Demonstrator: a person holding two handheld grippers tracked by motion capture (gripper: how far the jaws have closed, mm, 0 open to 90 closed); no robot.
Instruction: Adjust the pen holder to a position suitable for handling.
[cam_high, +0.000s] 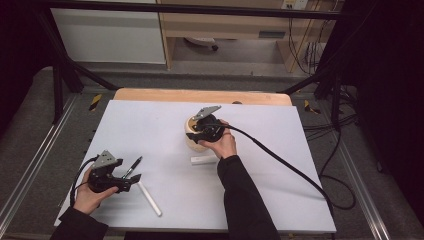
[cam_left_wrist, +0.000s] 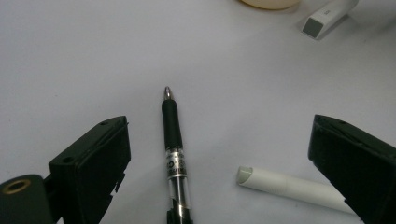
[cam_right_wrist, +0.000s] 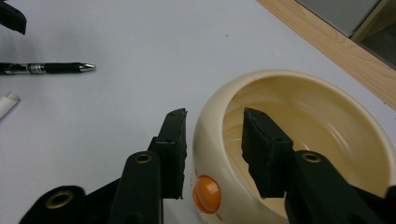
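A cream bowl (cam_high: 192, 140) (cam_right_wrist: 299, 77) with an orange button (cam_right_wrist: 206, 194) on its side stands mid-table. My right gripper (cam_high: 202, 131) (cam_right_wrist: 212, 126) straddles its near rim, one jaw outside the wall and one inside, with a thin gap on each side. My left gripper (cam_high: 131, 180) (cam_left_wrist: 219, 168) rests wide open near the table's front left. Between its jaws, flat on the table, lie a black pen (cam_high: 132, 167) (cam_left_wrist: 173, 140) and the end of a white tube (cam_high: 150, 198) (cam_left_wrist: 289, 186); neither is touched.
A short white block (cam_high: 202, 160) (cam_left_wrist: 329, 14) lies just in front of the bowl. The white sheet (cam_high: 280, 165) covers the table, with a wooden strip (cam_high: 150, 95) along its far edge. The right gripper's cable (cam_high: 285, 162) trails off to the right.
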